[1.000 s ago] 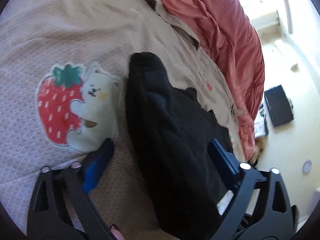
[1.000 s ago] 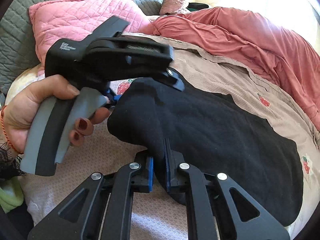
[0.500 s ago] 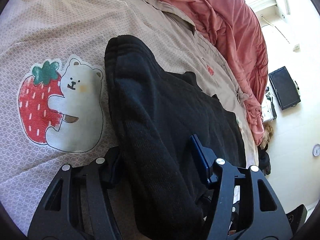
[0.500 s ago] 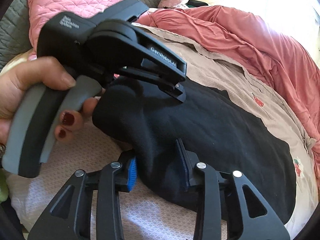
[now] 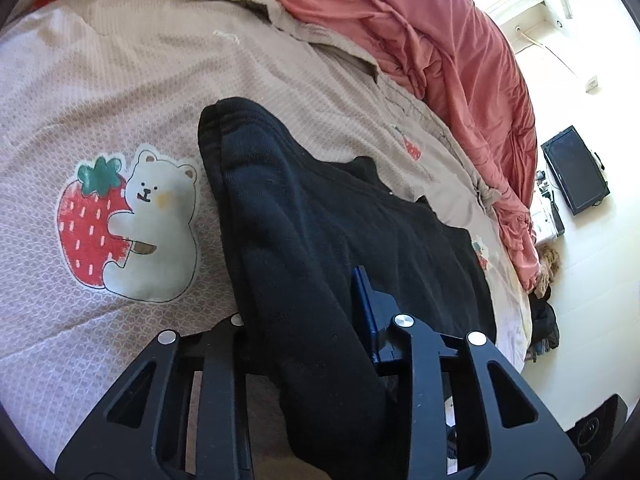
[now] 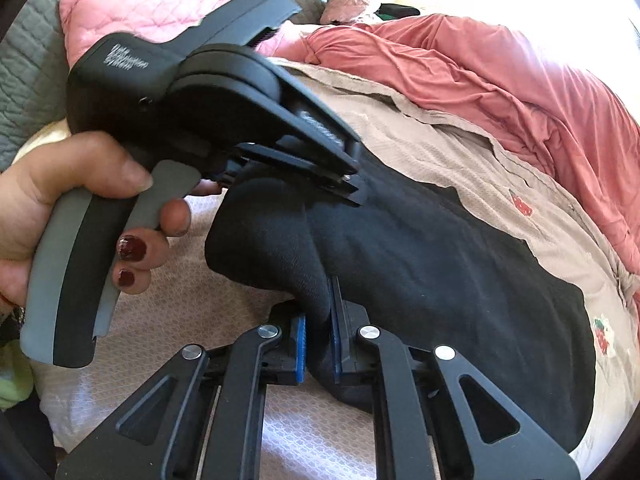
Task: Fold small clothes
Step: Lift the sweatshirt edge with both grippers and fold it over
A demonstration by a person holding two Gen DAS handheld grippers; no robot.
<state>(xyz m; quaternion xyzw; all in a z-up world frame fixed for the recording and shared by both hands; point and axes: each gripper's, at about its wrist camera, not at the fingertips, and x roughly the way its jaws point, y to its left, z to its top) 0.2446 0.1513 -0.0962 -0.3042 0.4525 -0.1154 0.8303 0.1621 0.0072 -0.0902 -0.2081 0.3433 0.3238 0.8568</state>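
Fingers of the right gripper are clamped on a thin pinch of the black garment, its blue pads squeezing a raised ridge at the near edge. The left gripper straddles a thick rolled fold of the same black garment, and its jaws are closing with the cloth between them; the left pad is hidden behind the fabric, so whether both pads already press cannot be told. In the right wrist view a hand squeezes that tool's grey trigger.

The garment lies on a beige bedspread, right beside its strawberry-and-bear print, with a coral duvet bunched along the far side.

Several things could go wrong from here:

- The right pinch looks shallow, so a pull could slide the cloth out and let that edge drop.
- The left jaws take in a bulky roll of several layers, and may catch only the outer ones, leaving the inner ones to sag and spoil the crease.
- Both tools hold the same end close together, so an uneven lift would probably twist the garment.
- Bedspread fabric could be nipped underneath.
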